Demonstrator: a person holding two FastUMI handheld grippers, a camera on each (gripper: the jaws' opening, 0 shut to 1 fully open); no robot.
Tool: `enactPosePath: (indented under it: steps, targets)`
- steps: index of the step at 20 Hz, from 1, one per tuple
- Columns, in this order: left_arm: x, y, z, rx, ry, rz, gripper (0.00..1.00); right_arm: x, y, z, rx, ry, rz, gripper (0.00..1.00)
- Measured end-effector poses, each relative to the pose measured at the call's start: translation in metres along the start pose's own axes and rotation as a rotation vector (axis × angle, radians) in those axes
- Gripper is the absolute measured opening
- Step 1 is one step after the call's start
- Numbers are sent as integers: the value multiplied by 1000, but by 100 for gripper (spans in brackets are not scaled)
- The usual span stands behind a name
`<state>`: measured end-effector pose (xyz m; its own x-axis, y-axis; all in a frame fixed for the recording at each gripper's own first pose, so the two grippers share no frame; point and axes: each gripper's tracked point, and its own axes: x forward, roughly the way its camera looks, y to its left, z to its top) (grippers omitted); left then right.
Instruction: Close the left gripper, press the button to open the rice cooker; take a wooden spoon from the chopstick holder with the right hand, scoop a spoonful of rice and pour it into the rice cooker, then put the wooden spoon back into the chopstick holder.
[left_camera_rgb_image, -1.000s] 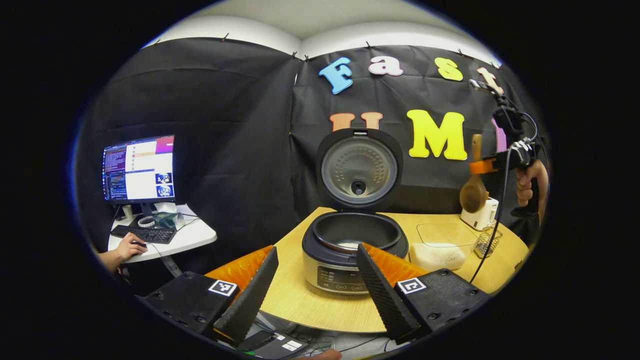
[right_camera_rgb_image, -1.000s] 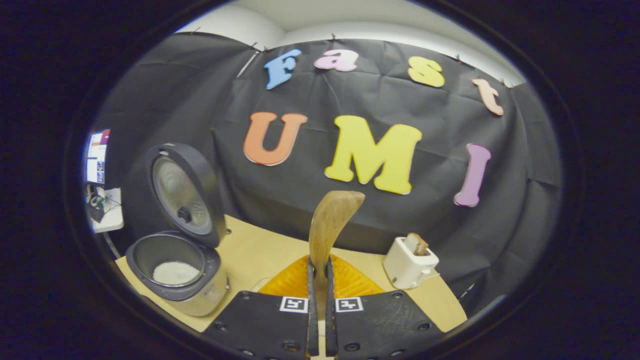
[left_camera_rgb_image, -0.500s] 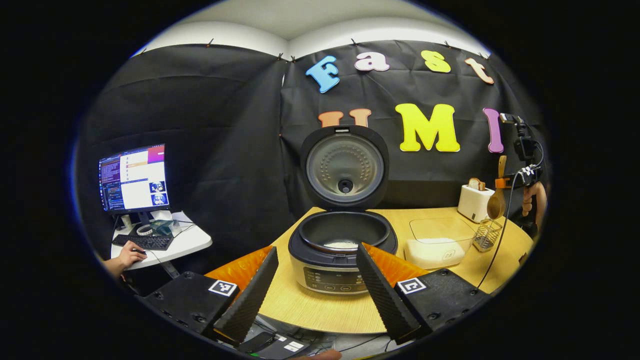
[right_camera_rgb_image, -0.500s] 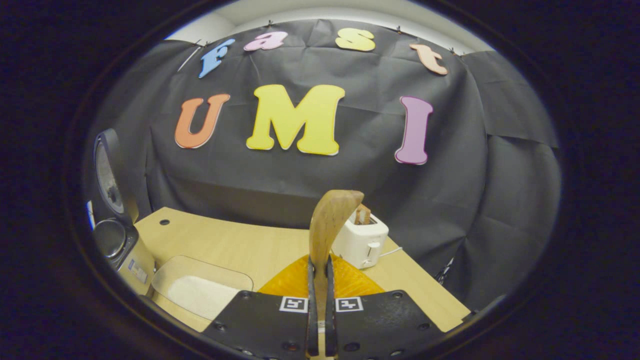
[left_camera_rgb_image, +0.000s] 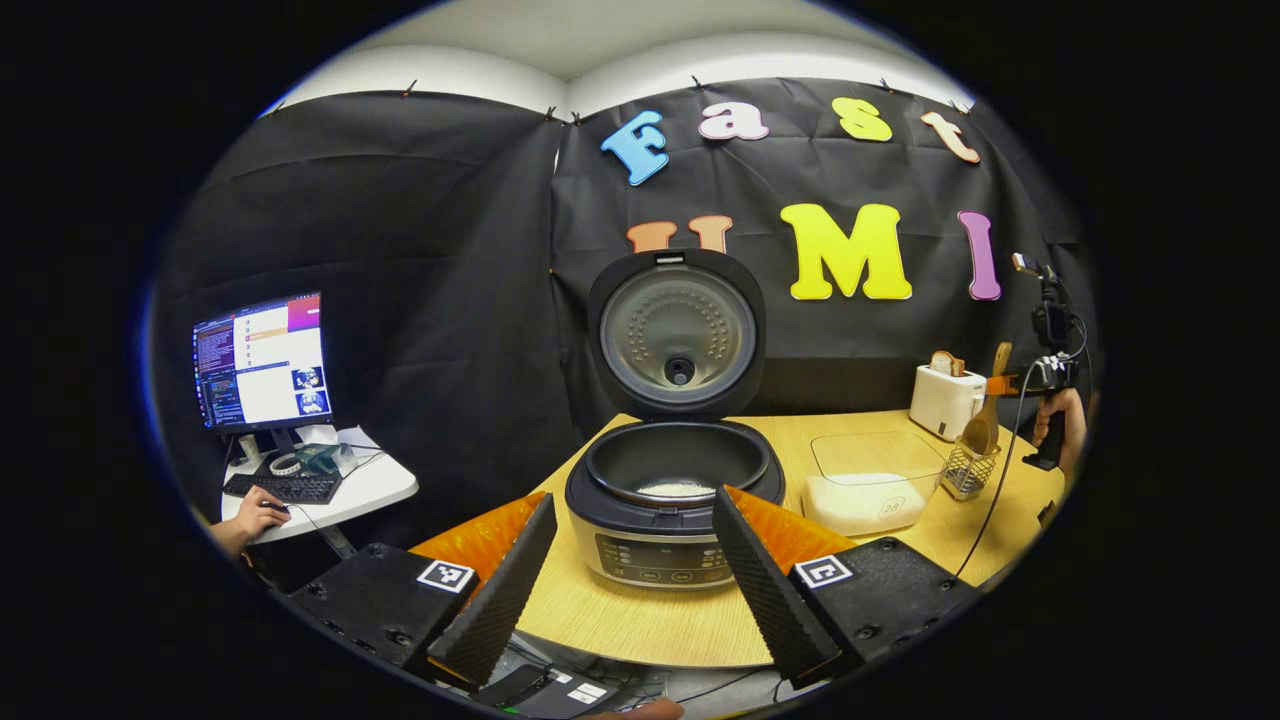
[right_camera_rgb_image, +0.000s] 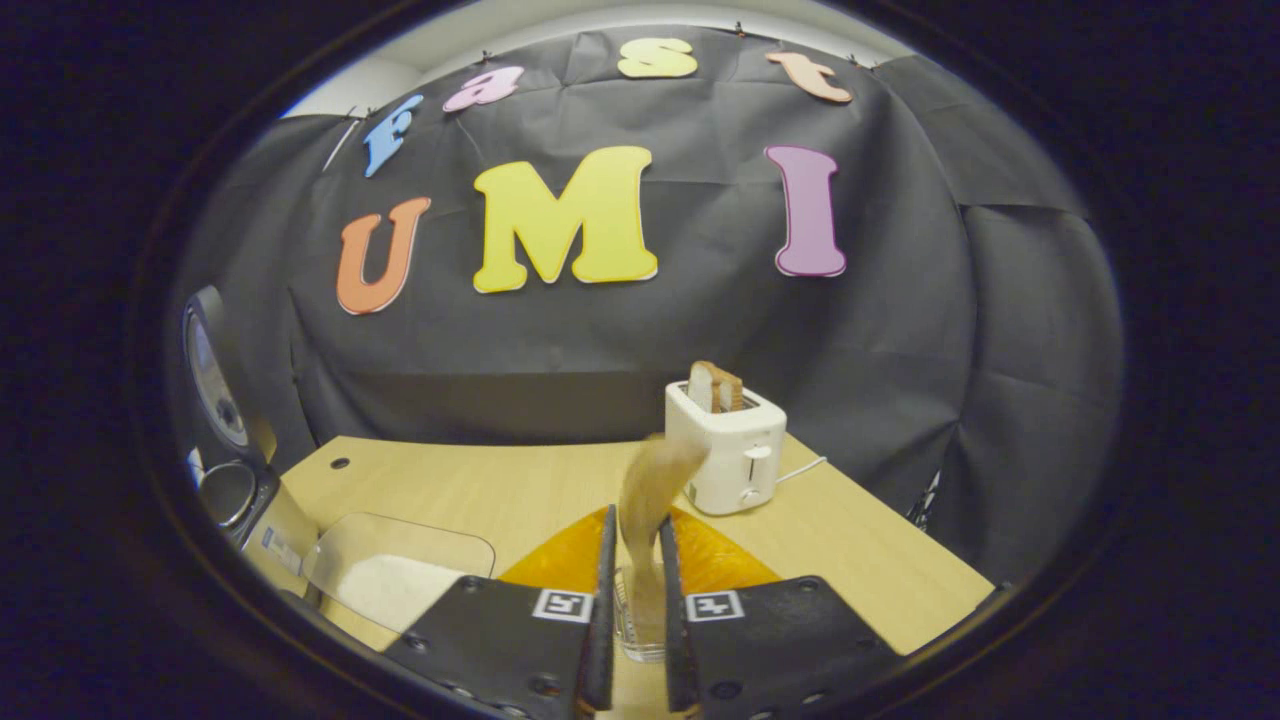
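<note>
Right claw (right_camera_rgb_image: 632, 600) sits low over the chopstick holder (right_camera_rgb_image: 640, 625), its two fingers a little apart with the wooden spoon (right_camera_rgb_image: 650, 490) standing between them. Spoon is blurred in the right gripper view; whether the fingers press on the handle or have let go, cannot tell. From the left gripper view the spoon (left_camera_rgb_image: 982, 425) stands bowl-down in the wire holder (left_camera_rgb_image: 965, 470), near the right edge of the counter (left_camera_rgb_image: 640, 615), with the toaster (left_camera_rgb_image: 943, 400) just beyond.

Judged step: putting the spoon back, nearly done. To finish well:
- let the bowl settle on the holder's bottom before parting the fingers fully
- part them evenly so neither side drags the handle over
- lift straight up along the handle; the holder looks light and could tip if nudged sideways
- keep clear of the toaster on the far side and of the clear rice container (right_camera_rgb_image: 395, 580) to the left

Left claw (left_camera_rgb_image: 630, 575) is wide open, fingers spread either side of the rice cooker (left_camera_rgb_image: 675, 500), touching nothing. Cooker lid (left_camera_rgb_image: 678, 335) stands up; a patch of rice (left_camera_rgb_image: 677, 489) shows in the pot.
</note>
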<state>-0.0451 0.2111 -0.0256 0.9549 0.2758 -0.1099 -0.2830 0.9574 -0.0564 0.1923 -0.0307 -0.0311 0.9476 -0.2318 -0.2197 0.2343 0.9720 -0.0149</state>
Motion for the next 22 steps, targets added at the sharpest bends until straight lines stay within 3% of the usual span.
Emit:
enactPosePath:
  steps: [1, 2, 3, 5, 7, 8, 10, 13, 14, 15, 16, 22]
  targets:
    - [0, 0, 0, -4, 0, 3, 100, -2, -7, 4, 10, -23, -25, 31]
    - [0, -1, 1, -9, -2, 3, 100, -2, -9, 9, 23, -37, -29, 55]
    - [-1, -1, 3, -12, -6, 4, 100, -6, -8, 9, 33, -38, -22, 50]
    - [-1, -1, 5, -15, -12, 9, 100, -12, -8, 9, 47, -32, -6, 55]
    - [-1, -2, 5, -15, -13, 9, 100, -15, -12, 11, 44, -38, -5, 68]
    - [-2, -2, 5, -14, -11, 8, 100, -17, -15, 10, 35, -38, -11, 83]
    - [-2, -2, 5, -8, -14, 4, 100, -22, -25, 11, 22, -43, -35, 97]
    - [-4, -3, 7, -3, -22, 5, 100, -35, -30, 10, 33, -36, -12, 97]
    - [-4, -2, 9, -2, -27, 14, 95, -41, -29, 11, 43, -35, 6, 97]
    - [-5, -2, 10, -1, -30, 24, 100, -47, -31, 12, 53, -36, 17, 93]
    - [-6, -3, 12, 3, -34, 32, 100, -54, -33, 12, 57, -40, 27, 96]
    - [-2, -9, 41, -9, -72, 29, 100, -97, -39, 14, 36, -97, 84, 96]
